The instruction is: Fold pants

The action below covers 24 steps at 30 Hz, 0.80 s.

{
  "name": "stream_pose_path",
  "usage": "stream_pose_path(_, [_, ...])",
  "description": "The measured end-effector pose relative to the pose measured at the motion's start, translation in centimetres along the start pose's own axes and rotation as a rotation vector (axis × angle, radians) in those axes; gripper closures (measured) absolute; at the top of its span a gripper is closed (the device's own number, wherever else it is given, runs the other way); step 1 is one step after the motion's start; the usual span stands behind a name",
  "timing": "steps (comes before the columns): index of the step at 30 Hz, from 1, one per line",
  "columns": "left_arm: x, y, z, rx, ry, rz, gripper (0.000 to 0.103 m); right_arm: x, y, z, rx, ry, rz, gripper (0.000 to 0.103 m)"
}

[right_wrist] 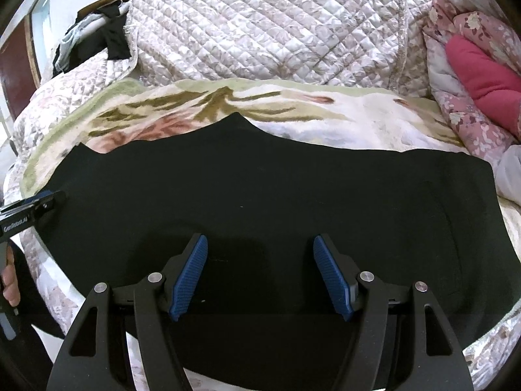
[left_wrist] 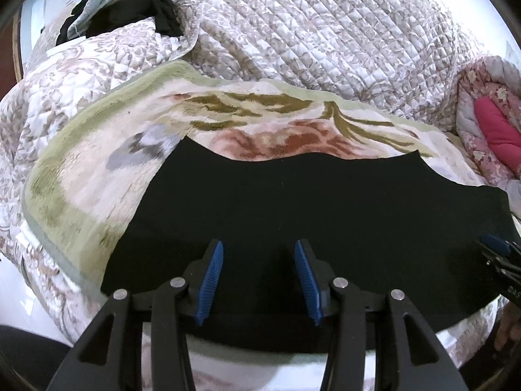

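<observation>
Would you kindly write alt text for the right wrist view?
Black fabric pants lie spread flat on a floral fleece blanket, with the right gripper open just above them. The left gripper reaches in at the pants' left edge; a quilted beige bedspread lies behind.

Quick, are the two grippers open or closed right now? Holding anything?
Left gripper: open, holding nothing, over the black pants.
Right gripper: open, holding nothing.

Both wrist views low, close, facing forward over shared pants (left_wrist: 293, 202) (side by side)
</observation>
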State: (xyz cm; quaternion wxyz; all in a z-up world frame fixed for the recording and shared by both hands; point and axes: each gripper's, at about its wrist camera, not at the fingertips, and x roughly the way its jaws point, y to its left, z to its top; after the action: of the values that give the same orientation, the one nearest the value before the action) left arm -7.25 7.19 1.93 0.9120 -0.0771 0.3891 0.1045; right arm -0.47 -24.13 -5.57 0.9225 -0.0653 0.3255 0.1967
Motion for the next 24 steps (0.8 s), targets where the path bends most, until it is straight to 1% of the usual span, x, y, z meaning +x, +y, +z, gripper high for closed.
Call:
stream_pose_path(4, [-1.2, 0.9, -0.3, -0.012, -0.029, 0.0, 0.054, -0.2, 0.2, -0.1, -0.01, -0.004, 0.01, 0.035])
stream_pose_path(7, [-1.6, 2.9, 0.6, -0.048, -0.054, 0.027, 0.054, -0.2, 0.2, -0.1, -0.005, -0.003, 0.011, 0.035])
stream_pose_path(8, [-1.6, 3.7, 0.9, -0.065, -0.057, 0.038, 0.051, -0.2, 0.2, -0.1, -0.003, -0.003, 0.01, 0.035])
stream_pose_path(10, [-1.2, 5.4, 1.3, -0.094, -0.046, 0.055, 0.046, -0.2, 0.2, 0.0, -0.001, -0.004, 0.011, 0.035])
stream_pose_path(12, [-0.5, 7.3, 1.4, -0.146, -0.022, 0.088, 0.046, -0.2, 0.1, -0.1, -0.001, -0.003, 0.013, 0.035])
stream_pose_path(13, [-0.1, 8.0, 1.3, -0.167, -0.009, 0.088, 0.046, -0.2, 0.1, -0.1, -0.002, -0.002, 0.013, 0.035])
stream_pose_path(15, [0.7, 8.7, 1.0, -0.192, 0.018, 0.064, 0.046, -0.1, 0.2, -0.1, -0.005, 0.0, 0.014, 0.035])
stream_pose_path(18, [0.7, 8.0, 0.7, -0.164, 0.016, 0.062, 0.046, -0.1, 0.3, -0.1, -0.009, 0.0, 0.018, 0.035])
stream_pose_path(20, [0.8, 7.8, 0.5, -0.172, 0.028, 0.021, 0.044, 0.0, 0.3, -0.2, -0.011, 0.001, 0.02, 0.035])
stream_pose_path(24, [0.6, 8.0, 0.3, -0.206, 0.025, -0.031, 0.044, 0.0, 0.3, -0.2, -0.01, 0.001, 0.019, 0.035])
